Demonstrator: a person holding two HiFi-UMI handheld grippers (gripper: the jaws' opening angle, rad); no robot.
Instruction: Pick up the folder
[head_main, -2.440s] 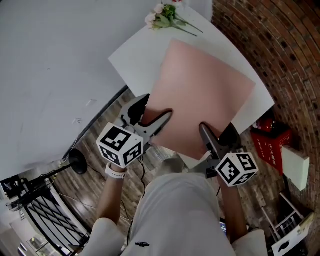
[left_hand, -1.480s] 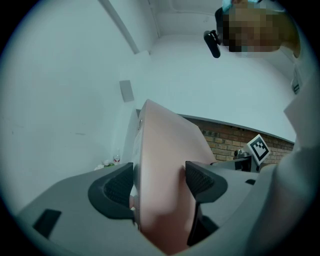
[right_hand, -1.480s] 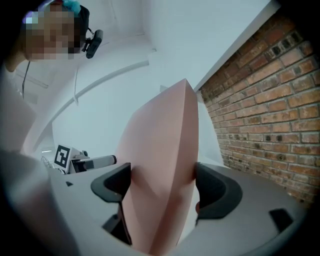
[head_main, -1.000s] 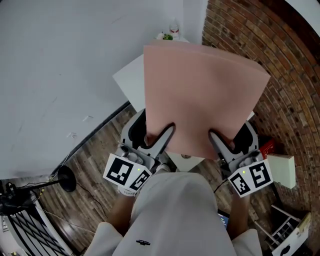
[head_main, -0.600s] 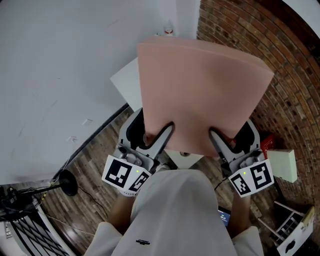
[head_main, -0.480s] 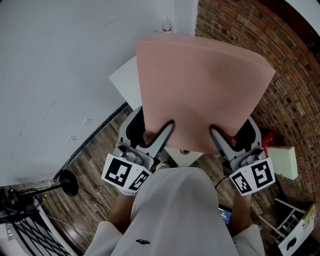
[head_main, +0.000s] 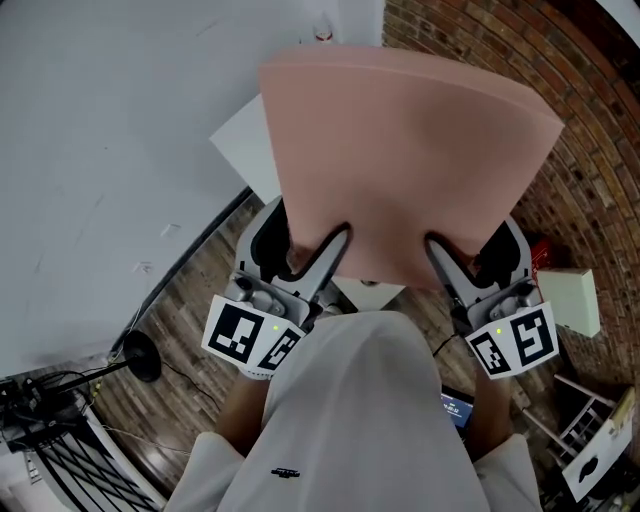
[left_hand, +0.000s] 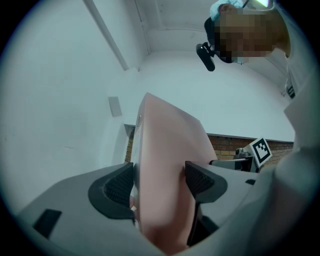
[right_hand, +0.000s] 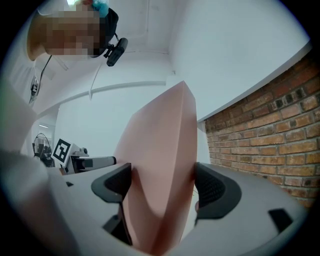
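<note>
No words or numbers could be read. The left cube (head_main: 252, 337), on the left gripper (head_main: 312, 240), and the right cube (head_main: 513, 343), on the right gripper (head_main: 468, 240), showed only black-and-white square marker patterns. The folder (head_main: 400, 150), clamped in both grippers, was plain pink. A dark mark (head_main: 285, 472) on the shirt (head_main: 350, 400), below the left gripper, was too small to read.
</note>
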